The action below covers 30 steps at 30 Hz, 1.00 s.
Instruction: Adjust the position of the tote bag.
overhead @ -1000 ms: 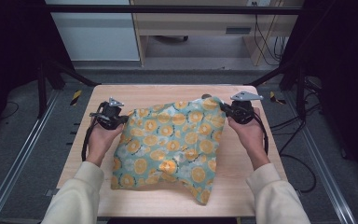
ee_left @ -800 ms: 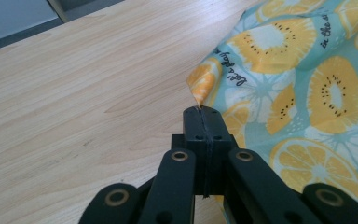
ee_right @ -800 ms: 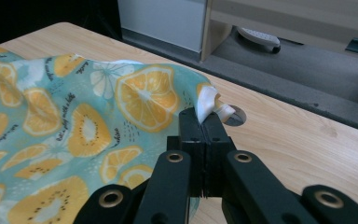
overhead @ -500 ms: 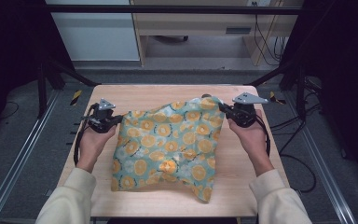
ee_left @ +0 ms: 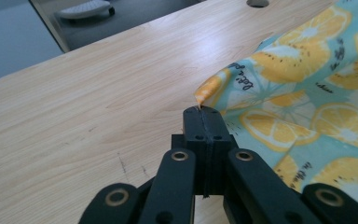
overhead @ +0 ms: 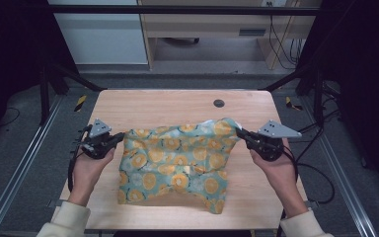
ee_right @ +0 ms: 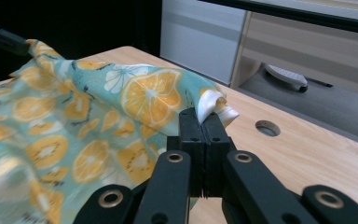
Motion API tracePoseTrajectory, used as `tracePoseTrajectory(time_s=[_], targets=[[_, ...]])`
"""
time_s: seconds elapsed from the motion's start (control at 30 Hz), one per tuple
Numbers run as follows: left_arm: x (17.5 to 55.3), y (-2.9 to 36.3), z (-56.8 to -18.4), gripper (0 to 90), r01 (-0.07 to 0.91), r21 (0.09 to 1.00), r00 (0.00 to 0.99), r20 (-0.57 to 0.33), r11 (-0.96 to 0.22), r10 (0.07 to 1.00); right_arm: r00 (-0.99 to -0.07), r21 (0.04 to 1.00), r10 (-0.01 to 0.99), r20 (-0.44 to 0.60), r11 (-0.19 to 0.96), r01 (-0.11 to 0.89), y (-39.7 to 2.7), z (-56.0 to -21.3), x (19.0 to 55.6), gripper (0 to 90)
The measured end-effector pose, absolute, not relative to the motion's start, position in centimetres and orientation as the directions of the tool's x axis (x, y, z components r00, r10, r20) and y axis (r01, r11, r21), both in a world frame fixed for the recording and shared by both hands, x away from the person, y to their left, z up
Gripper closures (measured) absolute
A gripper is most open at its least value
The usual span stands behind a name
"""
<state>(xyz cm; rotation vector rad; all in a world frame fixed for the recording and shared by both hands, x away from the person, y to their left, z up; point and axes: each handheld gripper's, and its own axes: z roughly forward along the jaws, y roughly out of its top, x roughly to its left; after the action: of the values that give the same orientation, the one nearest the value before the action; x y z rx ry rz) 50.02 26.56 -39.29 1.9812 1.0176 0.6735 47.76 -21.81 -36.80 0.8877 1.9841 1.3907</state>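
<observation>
Since the earlier frames, the orange-print cloth (overhead: 180, 160) is being drawn out wider across the wooden table (overhead: 177, 106). Its left corner is being pinched by the closed left gripper (overhead: 122, 137), its right corner by the closed right gripper (overhead: 239, 132). The near edge is being left rumpled.

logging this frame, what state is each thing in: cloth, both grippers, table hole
cloth: rumpled, pinched at two corners, near edge lying on the table
left gripper: shut on a cloth corner
right gripper: shut on the opposite corner
table hole: uncovered, apart from the cloth
</observation>
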Motion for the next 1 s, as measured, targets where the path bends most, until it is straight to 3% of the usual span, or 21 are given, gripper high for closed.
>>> tracePoseTrajectory(time_s=[0.43,1.0], targets=[[44.3,27.1,-39.2,90.0,0.357,0.870,0.570,0.085,-0.339,0.817,-0.669,0.957,0.740,-0.060,0.233,0.172,-22.5,-37.5,41.9,89.6],[41.1,27.0,-40.9,90.0,0.361,0.851,0.615,0.091,-0.382,0.783,-0.720,0.957,0.693,-0.039,0.233,0.172,-23.1,-39.7,37.6,89.6]])
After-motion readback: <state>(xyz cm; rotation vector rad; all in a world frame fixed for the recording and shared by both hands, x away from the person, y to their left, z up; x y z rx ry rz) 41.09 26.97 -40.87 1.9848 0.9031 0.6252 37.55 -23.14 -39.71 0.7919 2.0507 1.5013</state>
